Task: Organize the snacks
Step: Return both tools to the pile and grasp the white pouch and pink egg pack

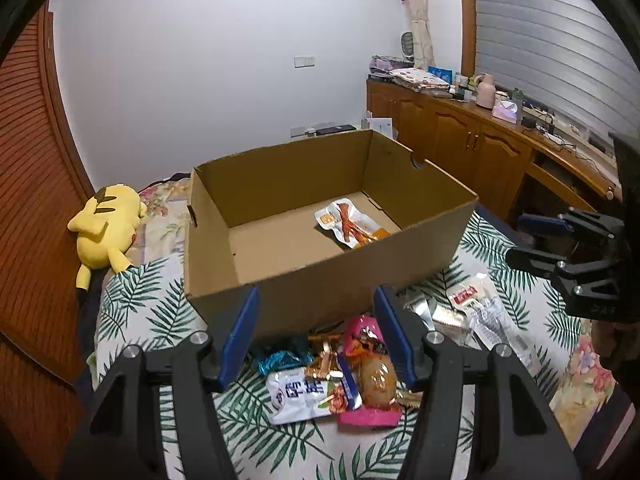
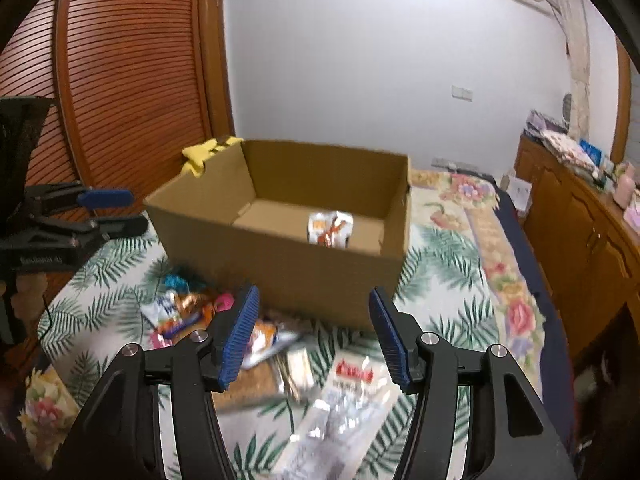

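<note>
Both claws stood wide with nothing between their blue pads. Left claw (image 1: 316, 336) hung over a heap of snacks on the leaf-print bedspread (image 1: 136, 304): a white pack (image 1: 298, 396), a pink pack (image 1: 370, 380) with a brown egg-shaped snack, and a teal wrapper (image 1: 280, 360) lay just below and between its fingers. Straight ahead of it sat the open box (image 1: 320, 280), its near wall just past the fingertips, with one orange-and-white packet (image 1: 348, 224) on its floor toward the far right. Right claw (image 2: 314, 334) pointed at the same box from the other side; a clear pack with a red label (image 2: 352, 376) lay under it, nearer its right finger, and the heap lay to its left. A yellow plush (image 1: 106, 228) lay left of the box.
</note>
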The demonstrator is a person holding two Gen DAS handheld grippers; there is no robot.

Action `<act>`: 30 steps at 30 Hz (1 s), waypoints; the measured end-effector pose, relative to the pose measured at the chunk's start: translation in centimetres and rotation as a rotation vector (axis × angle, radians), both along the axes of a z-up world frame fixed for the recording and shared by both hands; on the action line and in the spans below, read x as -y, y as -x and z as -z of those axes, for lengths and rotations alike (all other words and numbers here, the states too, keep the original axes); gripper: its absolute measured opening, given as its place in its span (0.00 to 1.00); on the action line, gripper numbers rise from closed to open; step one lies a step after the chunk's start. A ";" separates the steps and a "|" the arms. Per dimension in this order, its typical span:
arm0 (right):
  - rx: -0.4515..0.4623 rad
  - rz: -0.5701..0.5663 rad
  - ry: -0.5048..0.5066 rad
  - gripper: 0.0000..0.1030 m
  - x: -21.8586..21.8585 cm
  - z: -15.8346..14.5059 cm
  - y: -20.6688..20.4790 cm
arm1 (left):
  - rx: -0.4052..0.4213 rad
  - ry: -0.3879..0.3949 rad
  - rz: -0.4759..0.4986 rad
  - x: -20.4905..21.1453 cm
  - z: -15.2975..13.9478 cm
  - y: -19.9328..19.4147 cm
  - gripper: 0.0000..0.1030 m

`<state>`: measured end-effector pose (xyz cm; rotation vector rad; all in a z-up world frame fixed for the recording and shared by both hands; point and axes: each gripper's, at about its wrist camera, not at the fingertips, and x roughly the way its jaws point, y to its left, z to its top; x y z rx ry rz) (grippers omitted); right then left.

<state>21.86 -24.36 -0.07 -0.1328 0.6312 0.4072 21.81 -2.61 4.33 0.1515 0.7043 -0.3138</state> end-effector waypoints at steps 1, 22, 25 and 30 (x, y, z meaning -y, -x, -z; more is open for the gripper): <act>-0.010 0.006 0.001 0.57 0.2 0.5 0.2 | -0.003 0.003 0.003 0.0 0.2 0.2 0.58; -0.209 0.101 0.040 0.64 3.3 10.8 1.3 | -0.152 0.024 0.116 2.7 7.5 1.8 0.58; -0.213 0.102 0.045 0.66 3.5 11.3 1.2 | -0.175 0.015 0.134 3.4 8.2 1.5 0.58; -0.225 0.094 0.015 0.70 4.0 11.6 0.7 | -0.194 -0.021 0.140 4.1 9.3 0.4 0.57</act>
